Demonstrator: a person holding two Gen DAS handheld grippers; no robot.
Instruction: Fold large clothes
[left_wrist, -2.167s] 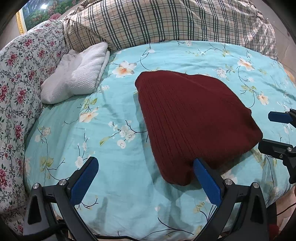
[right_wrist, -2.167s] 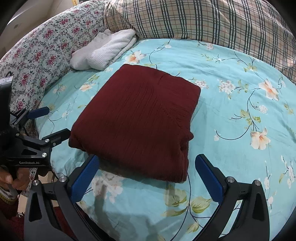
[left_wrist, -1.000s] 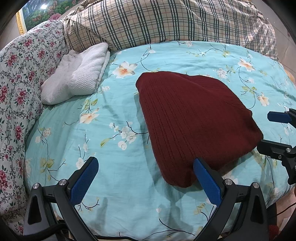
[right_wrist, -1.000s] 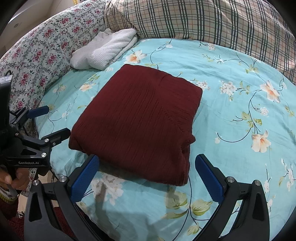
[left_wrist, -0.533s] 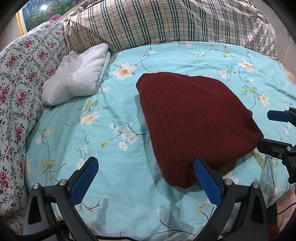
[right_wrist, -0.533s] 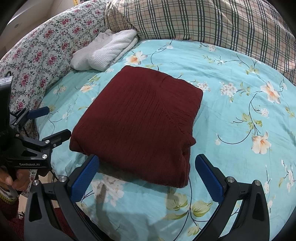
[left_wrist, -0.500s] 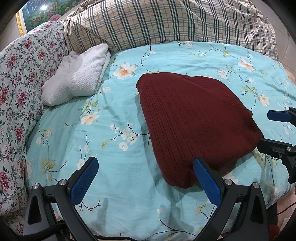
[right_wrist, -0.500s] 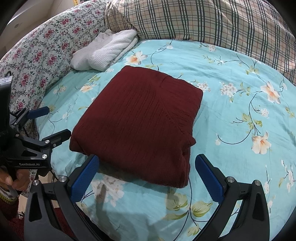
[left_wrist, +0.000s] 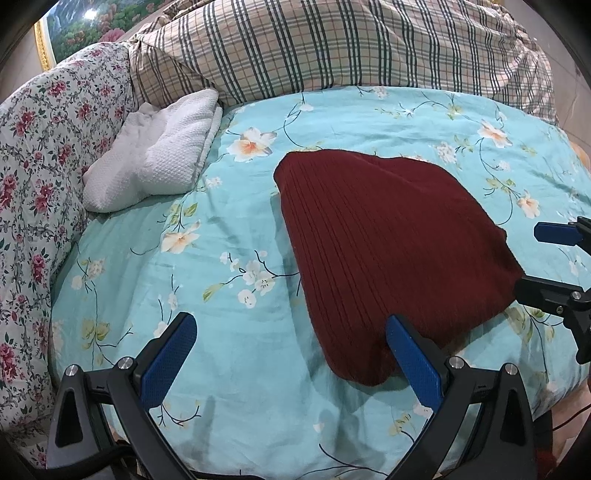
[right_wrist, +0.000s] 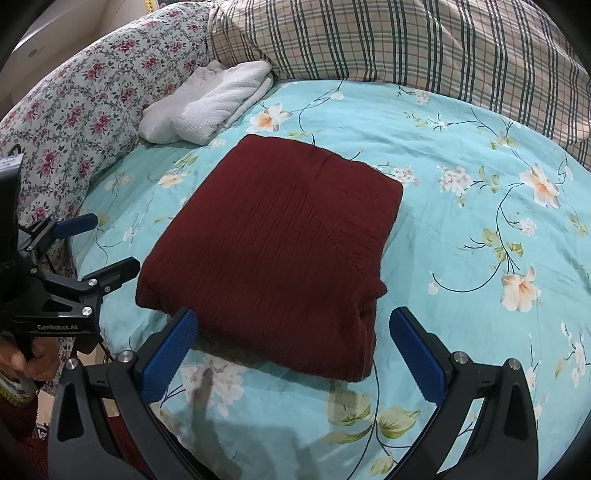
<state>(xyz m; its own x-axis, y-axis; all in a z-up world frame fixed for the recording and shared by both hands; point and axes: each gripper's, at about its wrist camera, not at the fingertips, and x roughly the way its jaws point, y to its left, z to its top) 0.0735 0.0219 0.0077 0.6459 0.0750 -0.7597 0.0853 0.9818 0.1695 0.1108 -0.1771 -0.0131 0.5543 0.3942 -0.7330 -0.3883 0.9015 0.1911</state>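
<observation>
While both tools hang off the near edge of the bed, the maroon knit sweater (right_wrist: 273, 243) lies folded into a thick rectangle on the teal floral sheet (right_wrist: 461, 206), centre of the right wrist view, ribbing running near-to-far.

Left gripper (left_wrist: 291, 350): jaws wide apart, holding nothing; its right pad (left_wrist: 413, 354) sits just in front of the sweater's near corner, contact unclear. Right gripper (right_wrist: 293, 350): also spread wide, empty, straddling the sweater's near edge, with its left pad (right_wrist: 170, 354) at the near-left corner. From the right view, the left tool shows at 9 o'clock, just beside the sweater's left edge.

Handling, my read: soft, thick rib knit, several layers stacked, moderately heavy for cloth, high friction, not fragile. It will sag and the layers will shear if lifted by one corner. Loose layer ends show at 4 o'clock on the bundle (right_wrist: 369, 295); that side is likeliest to spill open.

Grip advice: pinch all layers at the two near corners, one tool each, deep bite, lift together.

Clutter: white textured towel (right_wrist: 214, 107) at 11 o'clock, plaid bedding (right_wrist: 406, 40) at 12, floral quilt (right_wrist: 85, 96) at 10. All well apart from the sweater.

Fold looks essentially done.
</observation>
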